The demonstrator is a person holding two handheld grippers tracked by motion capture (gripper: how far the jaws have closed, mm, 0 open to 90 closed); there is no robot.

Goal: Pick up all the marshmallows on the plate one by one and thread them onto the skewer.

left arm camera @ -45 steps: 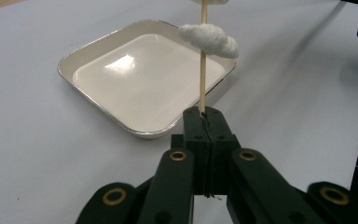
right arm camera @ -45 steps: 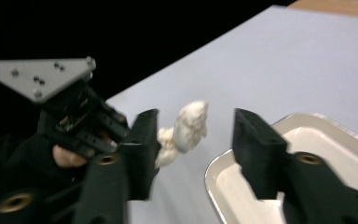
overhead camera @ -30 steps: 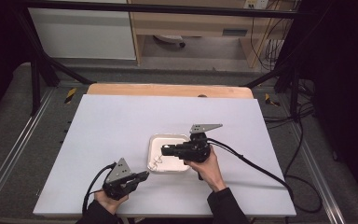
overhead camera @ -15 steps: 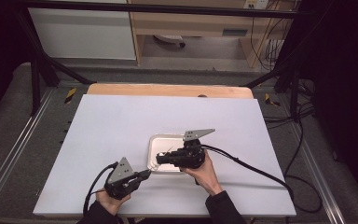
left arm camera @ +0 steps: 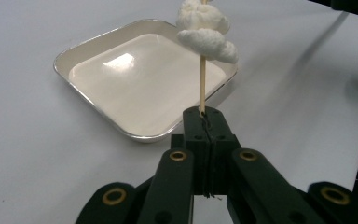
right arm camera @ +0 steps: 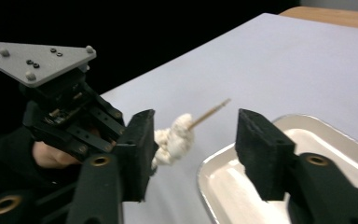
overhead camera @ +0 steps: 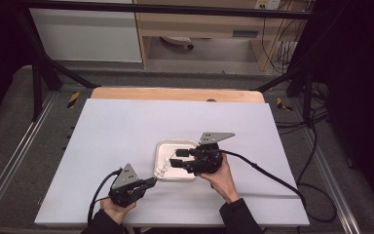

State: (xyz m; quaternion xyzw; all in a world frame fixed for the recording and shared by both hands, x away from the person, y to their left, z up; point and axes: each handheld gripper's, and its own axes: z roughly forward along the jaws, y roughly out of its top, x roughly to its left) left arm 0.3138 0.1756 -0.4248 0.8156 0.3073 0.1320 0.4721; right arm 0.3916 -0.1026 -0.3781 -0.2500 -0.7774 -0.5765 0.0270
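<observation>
Left tongs (left arm camera: 204, 122) were clamped shut on the bare near end of a wooden skewer (left arm camera: 202, 84), which held it up over the tray (left arm camera: 88, 44) so the white lumps (left arm camera: 205, 30) threaded on it, marshmallow-like, hung clear of the desk (left arm camera: 28, 154). Gripping the bare end left the loaded part free for the other tool.

Right tongs (right arm camera: 192, 140) stood wide apart, one black pad on each side of the lumps (right arm camera: 172, 139), touching nothing as far as could be told. The skewer tip (right arm camera: 212, 112) pointed out between the pads. Judged: the right tongs were lined up to pinch the lumps and slide them off the stick into the tray (right arm camera: 261, 196) below.

From the high view, the left tongs (overhead camera: 151, 181) were at the near left corner of the tray (overhead camera: 175, 144), the right tongs (overhead camera: 177, 160) over the tray's right half, aimed left. The lumps (overhead camera: 163, 168) sat just inside the tray's left edge, above it, not resting in it. The tray looked empty, placed centre-near on the desk (overhead camera: 126, 126) within reach of both hands.

The tray's shallow rim would probably catch whatever drops.

No brand, label or readable writing on the tray, tools or desk.
</observation>
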